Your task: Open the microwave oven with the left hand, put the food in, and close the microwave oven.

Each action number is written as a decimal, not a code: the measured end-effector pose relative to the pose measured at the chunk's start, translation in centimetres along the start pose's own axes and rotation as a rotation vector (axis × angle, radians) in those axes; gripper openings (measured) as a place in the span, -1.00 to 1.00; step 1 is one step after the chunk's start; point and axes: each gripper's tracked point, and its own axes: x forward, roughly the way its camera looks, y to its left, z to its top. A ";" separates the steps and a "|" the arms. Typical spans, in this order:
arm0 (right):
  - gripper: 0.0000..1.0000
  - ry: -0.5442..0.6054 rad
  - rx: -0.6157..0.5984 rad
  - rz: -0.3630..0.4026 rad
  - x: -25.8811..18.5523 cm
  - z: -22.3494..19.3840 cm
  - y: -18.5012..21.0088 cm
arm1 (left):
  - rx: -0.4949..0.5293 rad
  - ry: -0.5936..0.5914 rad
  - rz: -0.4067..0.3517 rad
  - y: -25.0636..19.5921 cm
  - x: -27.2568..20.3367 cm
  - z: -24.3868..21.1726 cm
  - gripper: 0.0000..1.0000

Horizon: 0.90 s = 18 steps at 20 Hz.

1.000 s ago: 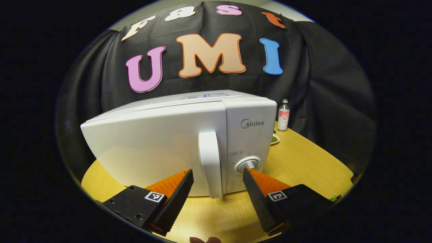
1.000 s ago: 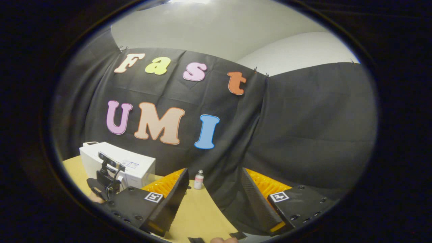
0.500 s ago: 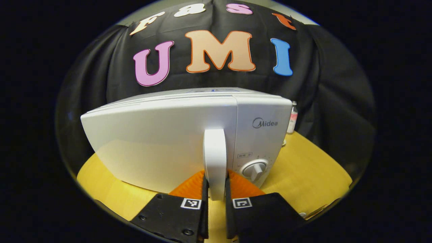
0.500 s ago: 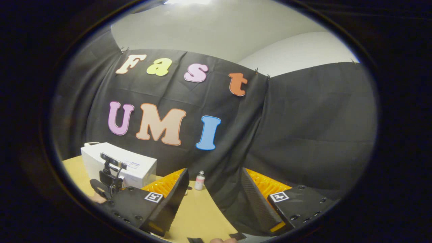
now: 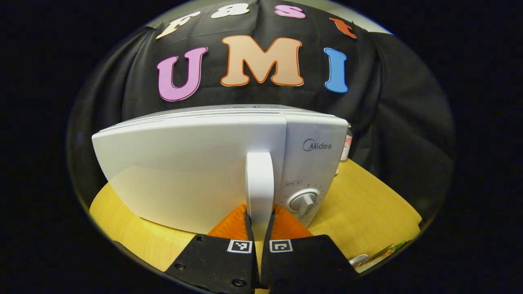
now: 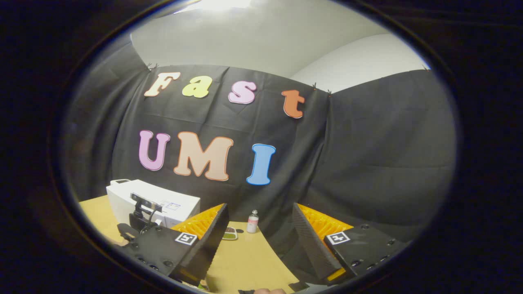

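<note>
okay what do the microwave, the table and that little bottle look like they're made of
Microwave: smooth white shell with a soft sheen, likely plastic or painted metal; the handle looks like moulded plastic. Table: pale wood-look top, matte, faint grain, possibly laminate. Bottle: clear body with a pale cap, plastic or glass, too small to tell.

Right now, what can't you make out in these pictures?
- Inside the microwave: left gripper view, its closed door hides it.
- Bottle: left gripper view, mostly behind the microwave; label too small.
- Food on the plate: right gripper view, too small, partly behind a finger.
- Left gripper: right gripper view, its jaws are hidden.
</note>
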 end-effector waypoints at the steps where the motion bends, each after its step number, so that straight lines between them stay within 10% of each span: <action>1: 0.94 -0.008 -0.001 -0.002 -0.1 0.2 0.0 | 0.005 0.018 -0.017 0.0 -0.2 -0.3 -0.97; 12: 0.94 -0.003 0.033 0.055 -0.1 -0.2 4.0 | 0.004 0.010 -0.056 5.0 -16.5 -6.8 -0.98; 18: 0.94 -0.013 0.044 0.136 -0.4 0.3 9.0 | -0.002 0.031 0.057 11.8 -22.7 -9.4 -0.98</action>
